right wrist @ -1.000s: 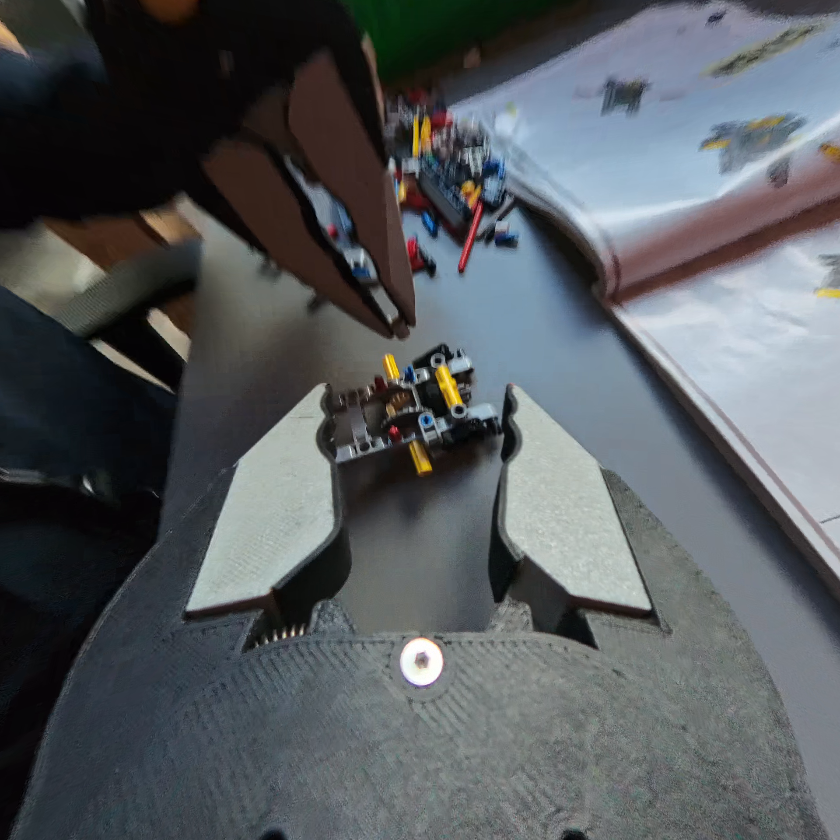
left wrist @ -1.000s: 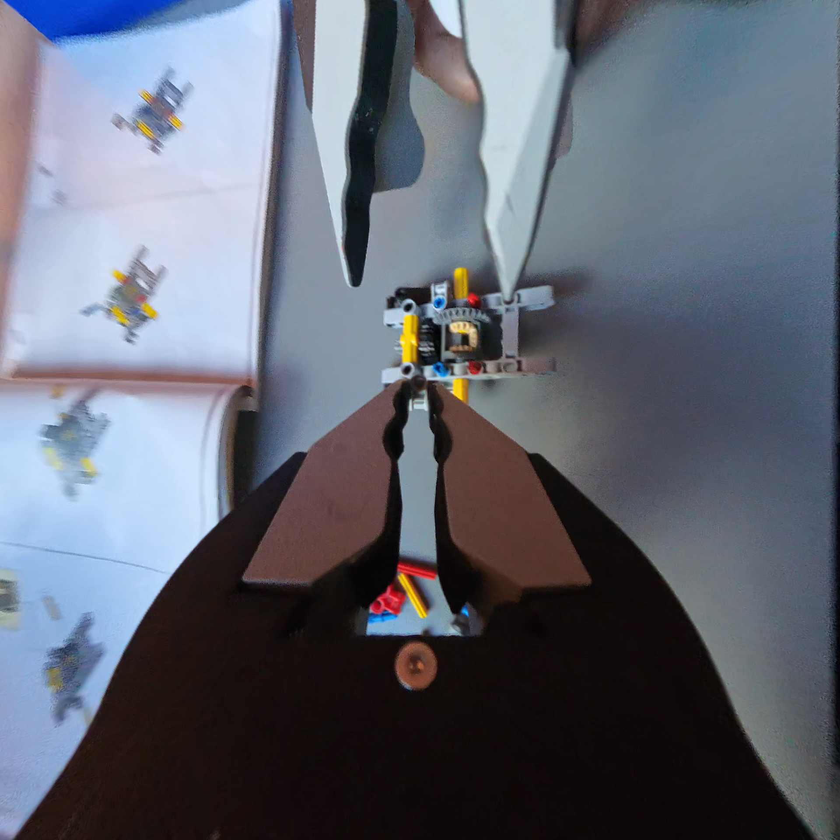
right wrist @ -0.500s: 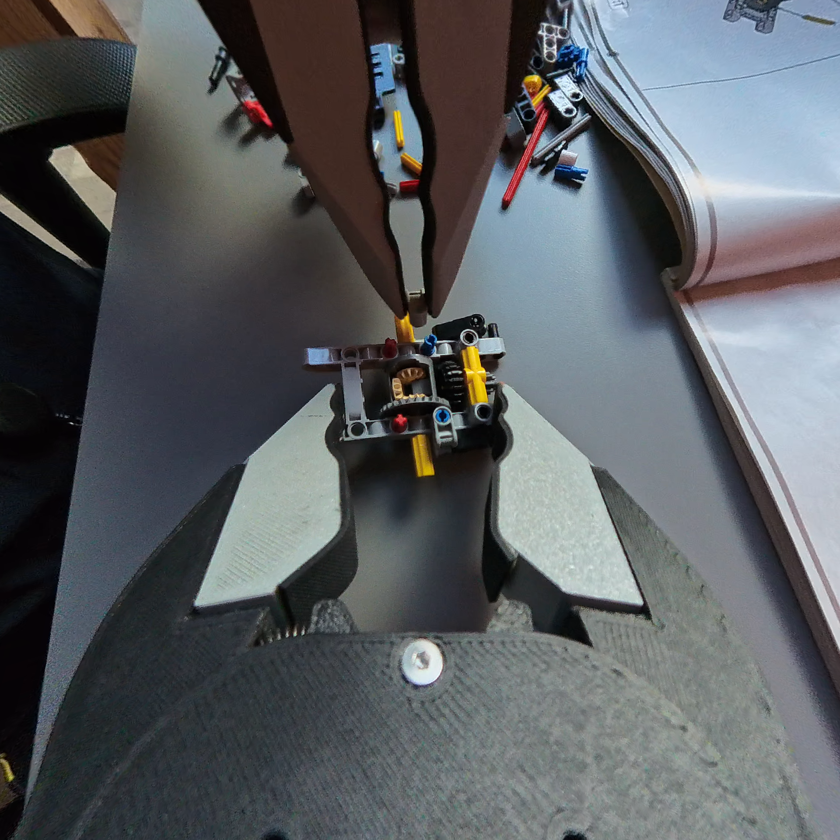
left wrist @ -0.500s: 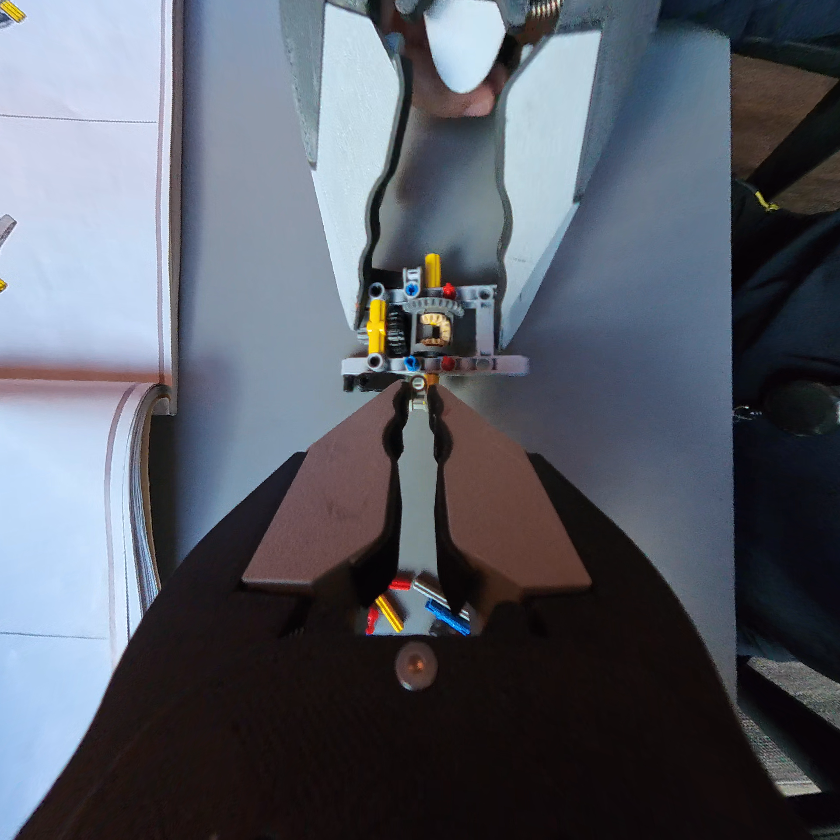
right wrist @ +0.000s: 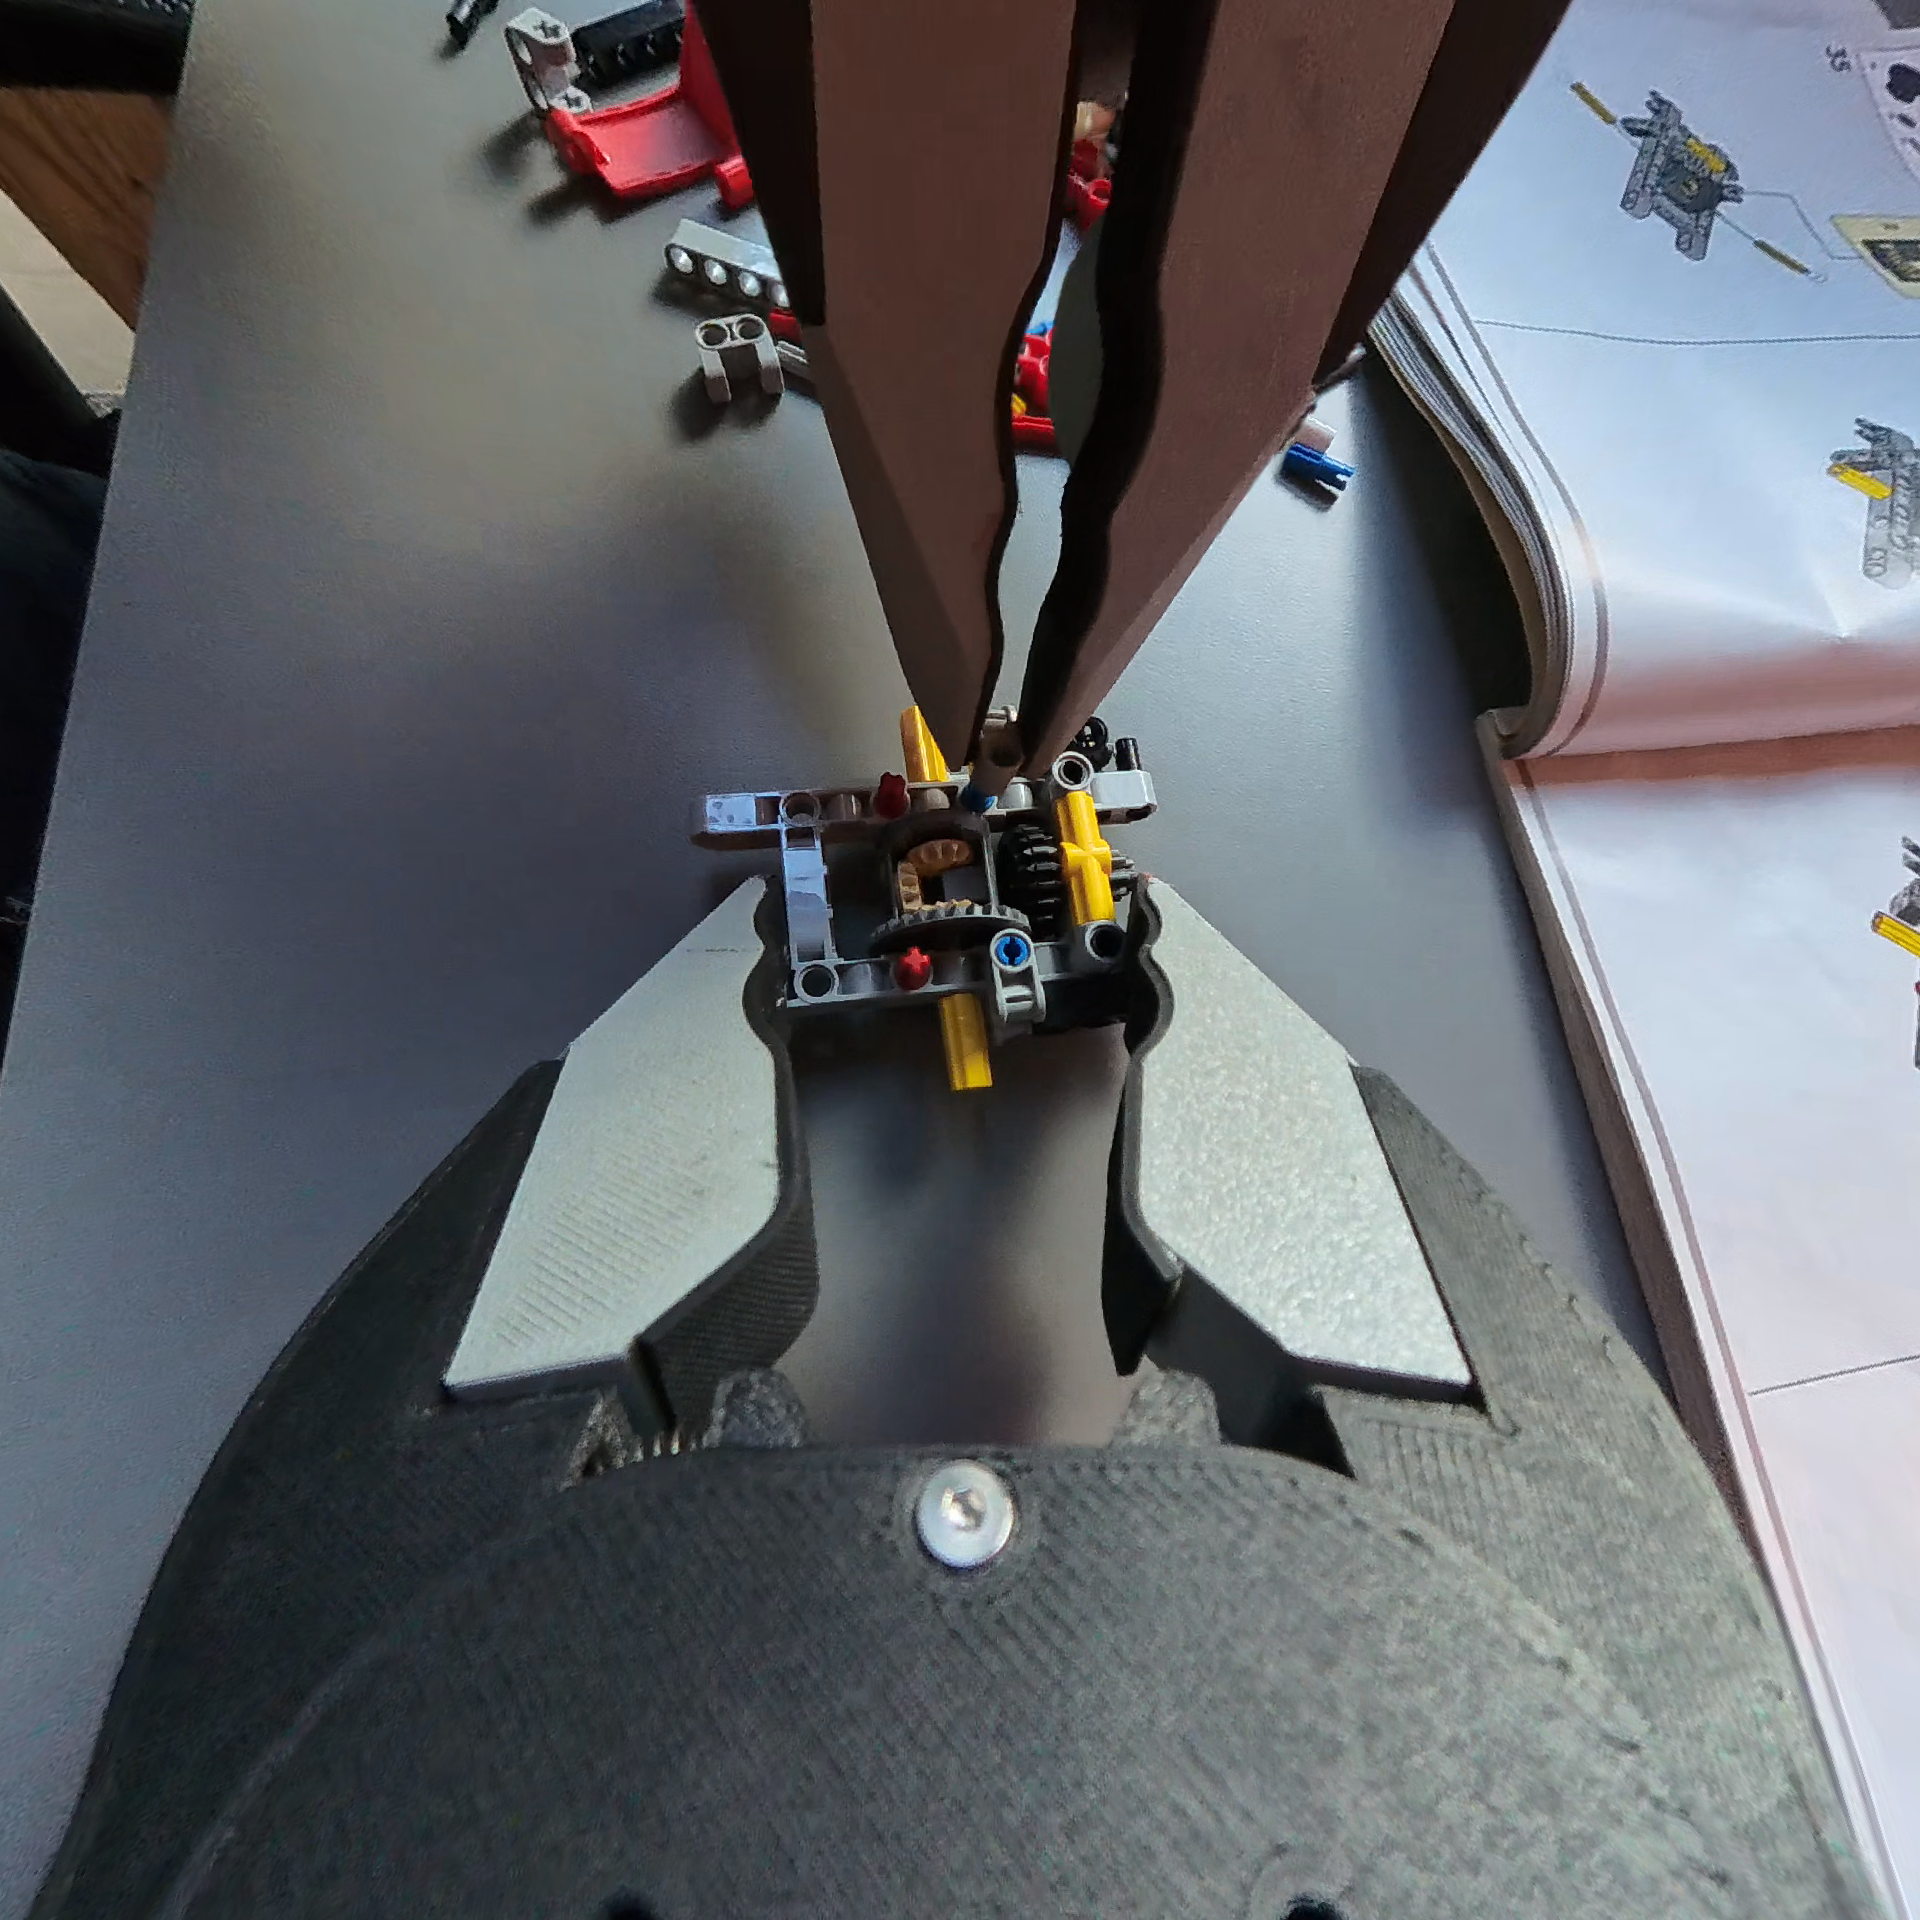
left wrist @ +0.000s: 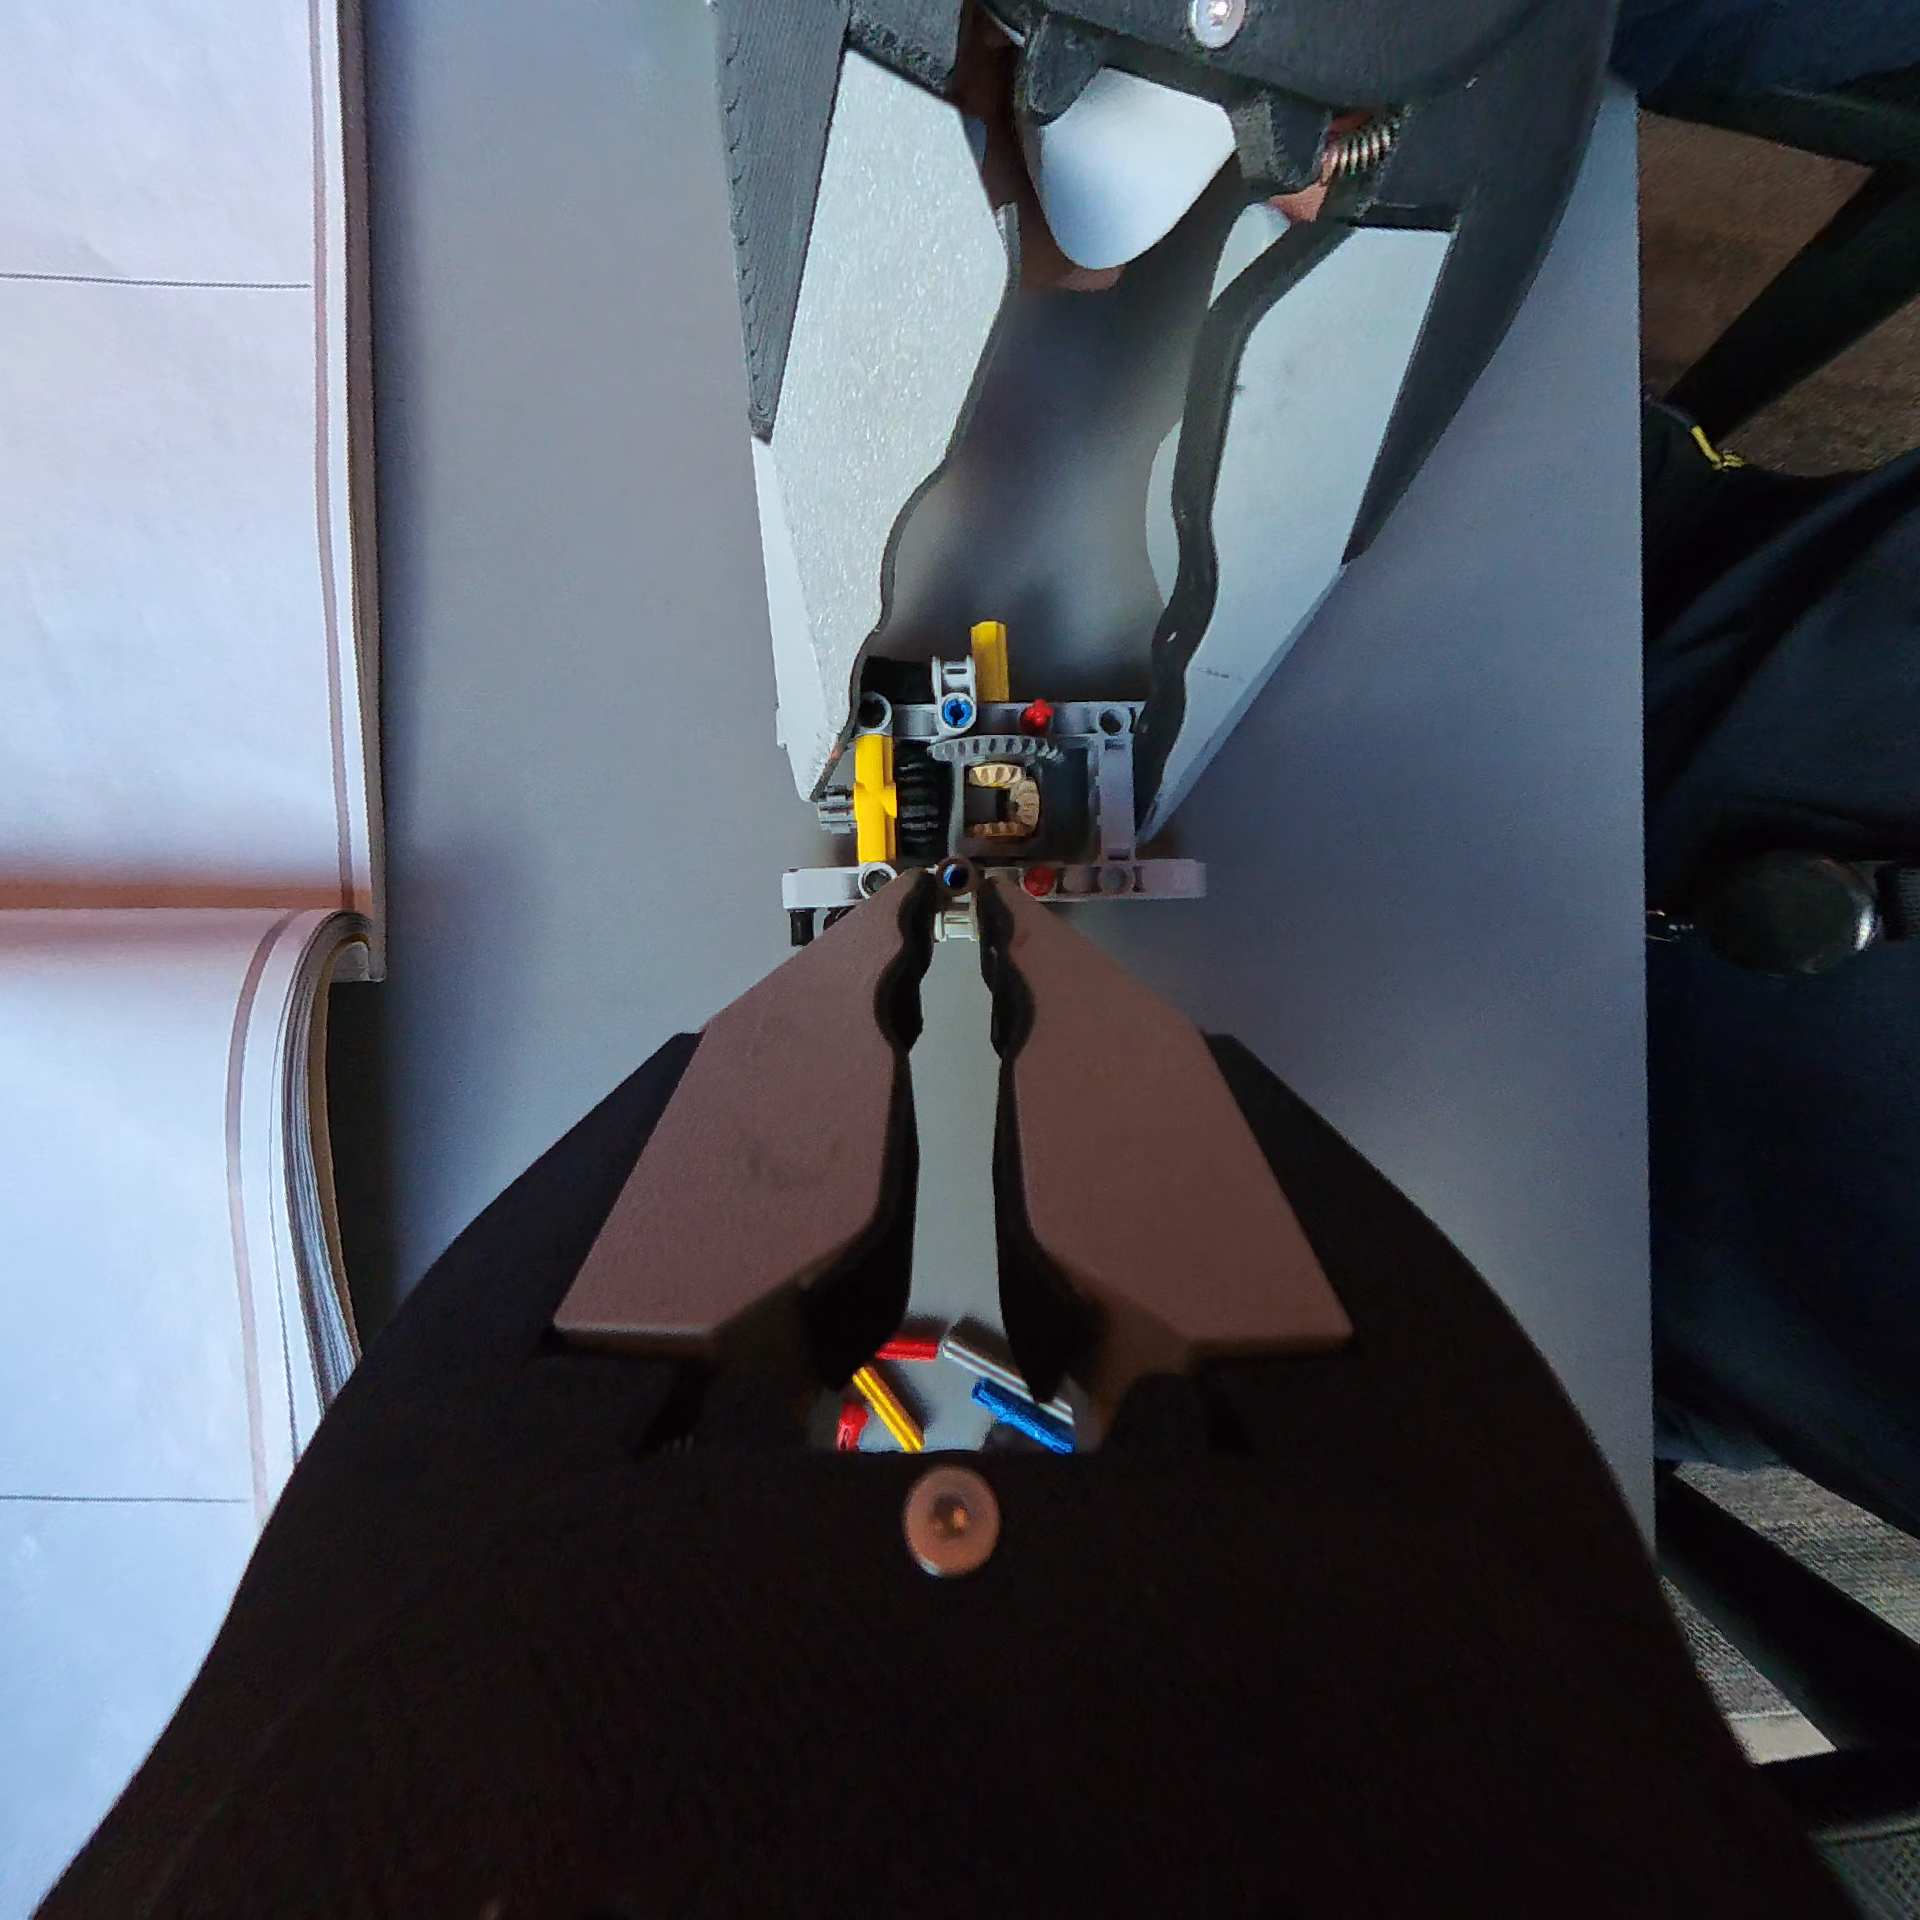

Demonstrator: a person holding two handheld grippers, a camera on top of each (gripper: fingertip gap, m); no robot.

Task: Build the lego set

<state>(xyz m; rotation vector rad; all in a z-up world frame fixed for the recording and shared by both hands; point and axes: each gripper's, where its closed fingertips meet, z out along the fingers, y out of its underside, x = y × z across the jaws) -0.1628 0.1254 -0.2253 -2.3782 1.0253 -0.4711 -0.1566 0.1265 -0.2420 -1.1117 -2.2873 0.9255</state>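
Grey surface (right wrist: 416,623) runs under everything. An open instruction book (right wrist: 1714,623) lies flat along my right side in the right wrist view; in the left wrist view it sits at the left edge (left wrist: 156,623).

My right jaws (right wrist: 951,935), silver-faced, are spread wide around the gear assembly (right wrist: 935,904). It's a grey beam frame with a dark bevel gear, tan gears inside, a black gear, yellow axles, and red and blue pins. It sits on the surface between the fingertips. The pads (right wrist: 769,997) lie against the two ends of the near frame, so I count it as clamped. The left wrist view shows the same: silver fingers flank the frame (left wrist: 997,790) on both sides.

My left jaws (left wrist: 954,894), brown-faced, come in from the opposite side and are nearly pressed together, pinching a small grey pin (right wrist: 1003,769). The pin's blue tip meets the far beam of the assembly, next to a yellow axle (right wrist: 920,743). In the left wrist view the pin (left wrist: 956,920) shows between the tips, right at the beam.

Loose parts (right wrist: 644,135) lie scattered farther along the surface behind my left jaws: a red piece, grey beams, a grey connector (right wrist: 740,353), and a blue pin (right wrist: 1314,462) near the book. A few red, yellow and blue axles (left wrist: 956,1392) show under the left jaws' base.
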